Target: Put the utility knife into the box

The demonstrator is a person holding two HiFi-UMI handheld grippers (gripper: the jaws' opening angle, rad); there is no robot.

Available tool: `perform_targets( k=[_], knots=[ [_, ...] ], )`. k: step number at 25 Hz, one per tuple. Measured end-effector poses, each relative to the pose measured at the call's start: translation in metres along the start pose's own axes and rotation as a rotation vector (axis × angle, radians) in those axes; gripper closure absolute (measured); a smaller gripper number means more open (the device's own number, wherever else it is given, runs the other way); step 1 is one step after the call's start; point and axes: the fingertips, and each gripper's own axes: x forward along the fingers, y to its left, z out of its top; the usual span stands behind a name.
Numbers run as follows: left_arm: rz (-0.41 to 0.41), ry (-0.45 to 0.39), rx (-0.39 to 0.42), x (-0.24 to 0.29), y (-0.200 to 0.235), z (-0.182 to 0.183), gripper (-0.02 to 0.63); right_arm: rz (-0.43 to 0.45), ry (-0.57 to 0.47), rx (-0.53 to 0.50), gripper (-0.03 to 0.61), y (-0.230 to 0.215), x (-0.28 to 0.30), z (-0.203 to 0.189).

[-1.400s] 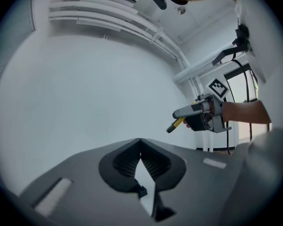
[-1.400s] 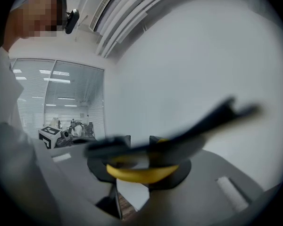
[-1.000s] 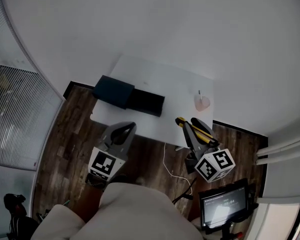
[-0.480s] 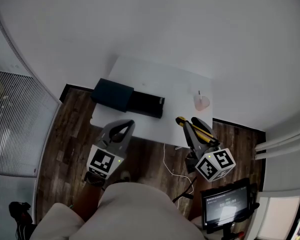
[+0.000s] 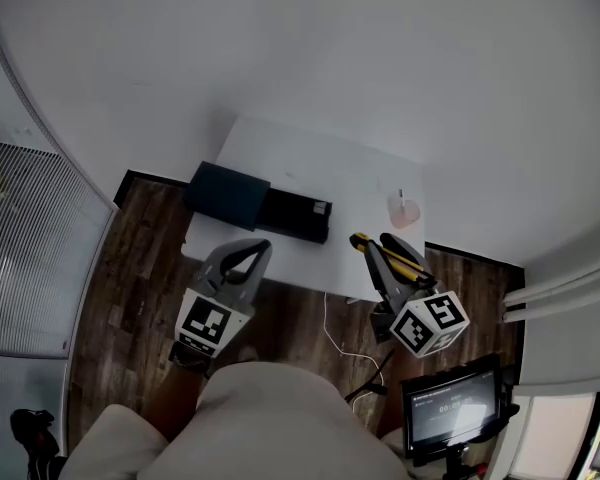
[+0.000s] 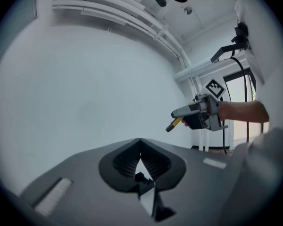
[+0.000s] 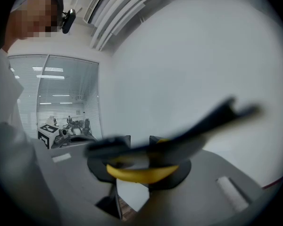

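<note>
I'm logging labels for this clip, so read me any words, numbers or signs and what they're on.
No text here can be read.
Monitor: pale digits on its screen, too blurred to read.
Box: small pale mark at one end, too small to read.
Cubes on the left hand-held gripper and right hand-held gripper: square markers only, no letters.

Yellow-black utility knife (image 7: 142, 173) crosswise in right tool (image 5: 382, 248); dark box (image 5: 294, 216) on table (image 5: 350, 176)
</note>
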Motion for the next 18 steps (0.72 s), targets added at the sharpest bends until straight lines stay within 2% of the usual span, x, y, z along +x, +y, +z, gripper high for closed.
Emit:
perform_targets(
  k=[9,18],
  knots=[
    [0.020,-0.010,-0.044,-0.024,0.027,-0.006,0.615,-0.026,0.121,-0.030,0.451,-0.005,0.041,-0.031],
    [0.091,0.016,-0.095,-0.034,0.052,-0.026,0.615,-0.004,0.208,-0.018,0.451,-0.025,0.081,-0.065]
  ],
)
